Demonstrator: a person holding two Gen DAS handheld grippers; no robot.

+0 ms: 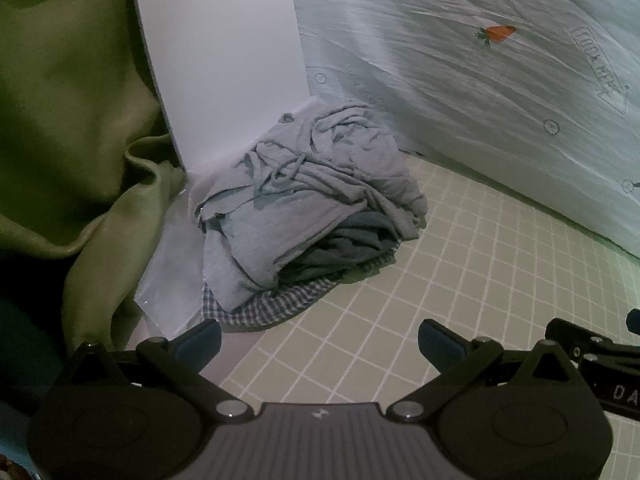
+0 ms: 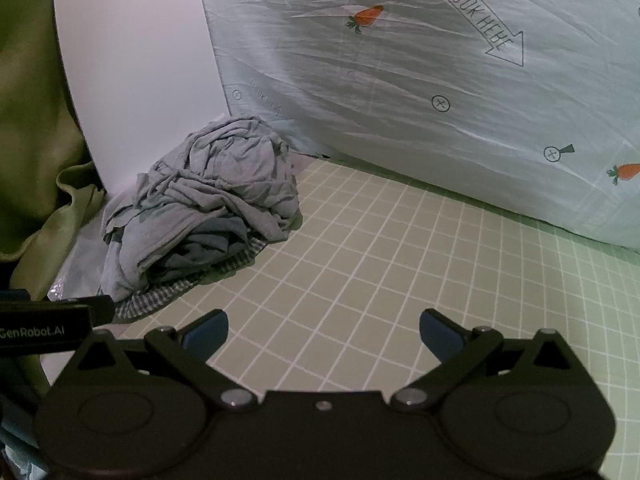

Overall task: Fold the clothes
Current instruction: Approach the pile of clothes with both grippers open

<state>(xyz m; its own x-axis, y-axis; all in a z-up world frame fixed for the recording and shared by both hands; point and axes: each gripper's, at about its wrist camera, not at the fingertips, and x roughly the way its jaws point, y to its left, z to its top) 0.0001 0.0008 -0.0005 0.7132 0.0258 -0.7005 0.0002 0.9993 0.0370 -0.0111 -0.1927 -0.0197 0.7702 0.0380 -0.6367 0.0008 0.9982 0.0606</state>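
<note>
Presently listed: one crumpled heap of pale grey-blue jersey clothes, bundled loosely, with a darker slate-blue garment showing in its lower folds and a blue-and-white checked cloth lying beneath it; the heap sits at the far left of a pale green mat ruled with a white grid, against the foot of an upright white rounded board; a sheet of clear crinkled plastic lies under the heap's left edge; olive-green draped fabric hangs further left, touching the board; a pale mint quilt printed with orange carrots, small circled crosses and an arrow reading "LOOK HERE" rises behind the mat along its far edge; left claw, black frame with blue pads, jaws spread wide with nothing between them, angled down over the near edge of the mat, apart from the heap; right claw, same make, jaws likewise spread wide and holding nothing, over bare mat to the right of the heap; each claw's body shows at the edge of the other's view, the two side by side.
</note>
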